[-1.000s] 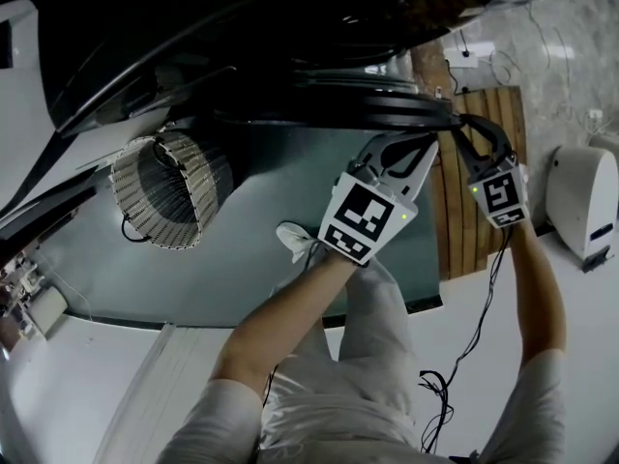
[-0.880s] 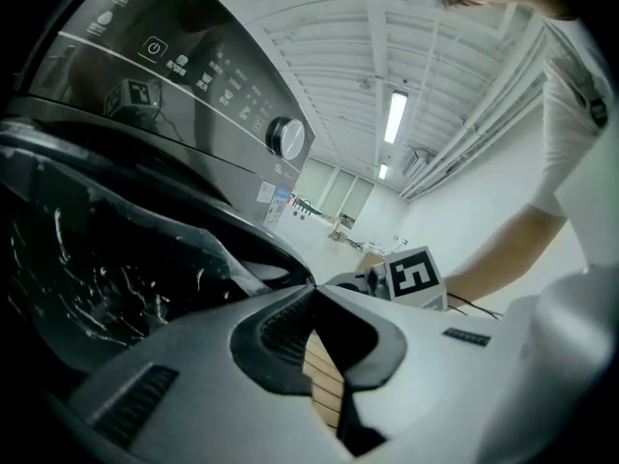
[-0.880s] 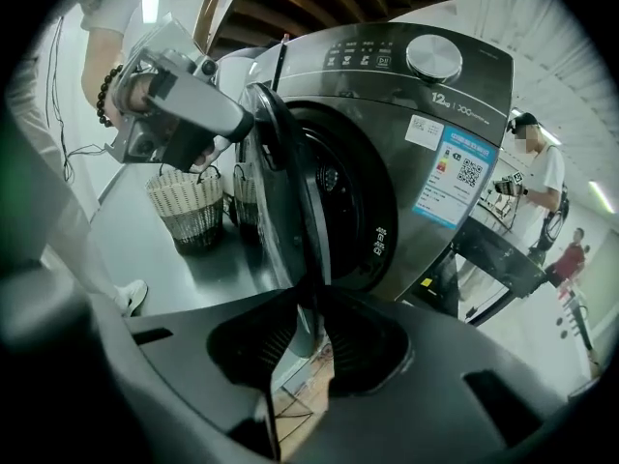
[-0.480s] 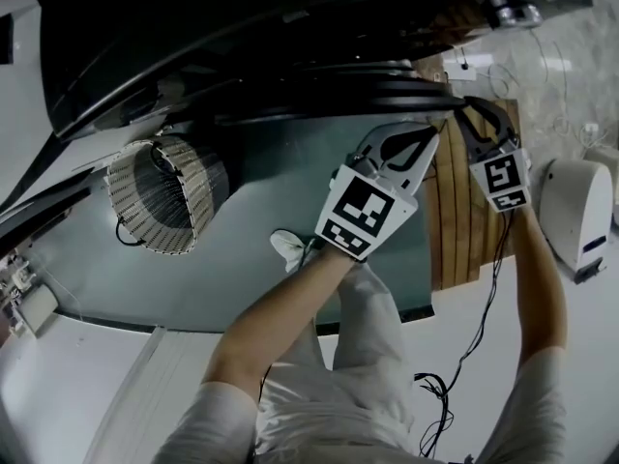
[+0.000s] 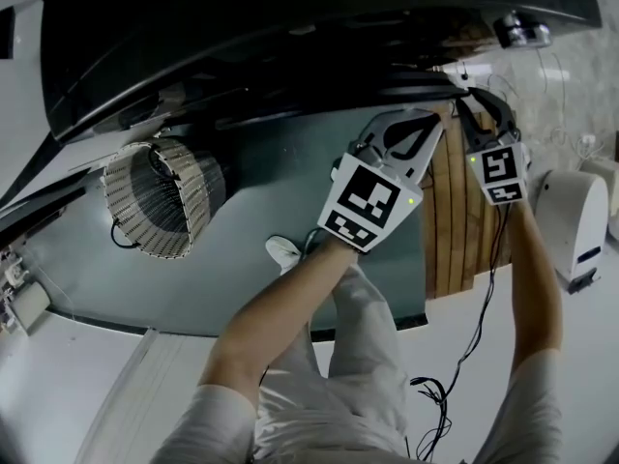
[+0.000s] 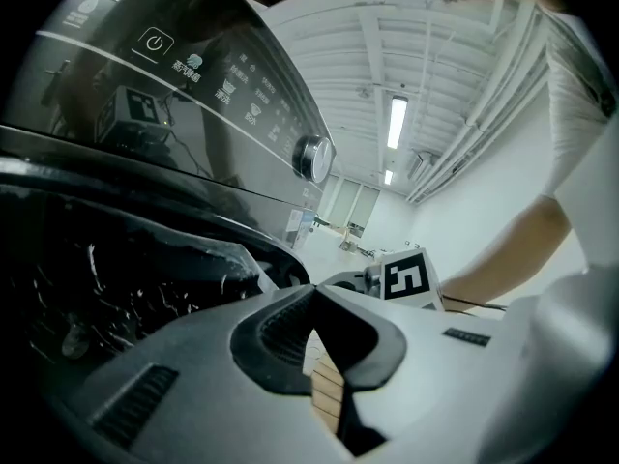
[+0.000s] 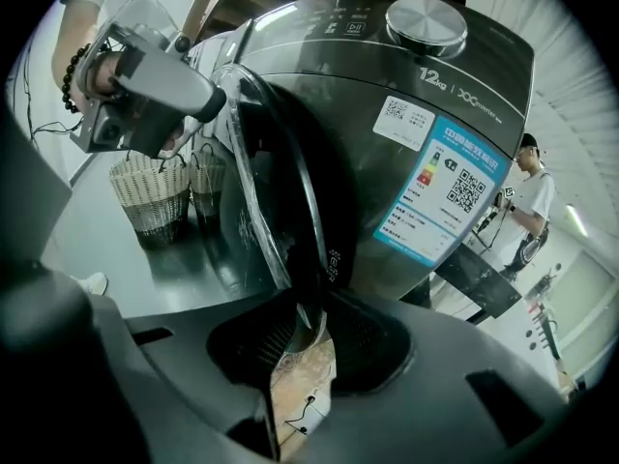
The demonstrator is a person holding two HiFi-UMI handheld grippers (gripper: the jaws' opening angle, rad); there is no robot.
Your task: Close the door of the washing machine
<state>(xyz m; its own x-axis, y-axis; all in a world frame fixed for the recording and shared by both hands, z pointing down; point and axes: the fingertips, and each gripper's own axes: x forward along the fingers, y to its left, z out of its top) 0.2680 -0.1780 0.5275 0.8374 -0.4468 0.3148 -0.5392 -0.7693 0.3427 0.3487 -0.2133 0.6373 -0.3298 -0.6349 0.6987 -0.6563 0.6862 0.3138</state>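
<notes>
Off-task stuff I can see: woven wicker basket [image 5: 160, 196] standing on a grey-green mat [image 5: 193, 278], with a black cord [image 5: 121, 232] hanging at its rim. Slatted wooden board [image 5: 462, 211] just beside the mat's right edge. White appliance [image 5: 573, 222] further right on the pale floor. In the background, a person [image 7: 530, 201] in a white top and dark cap. Ceiling strip light [image 6: 397, 122] is lit.

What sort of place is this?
Likely a test hall with a staged laundry corner: a washing machine bearing its energy label, a wicker basket nearby, strip lights on a white ceiling.
</notes>
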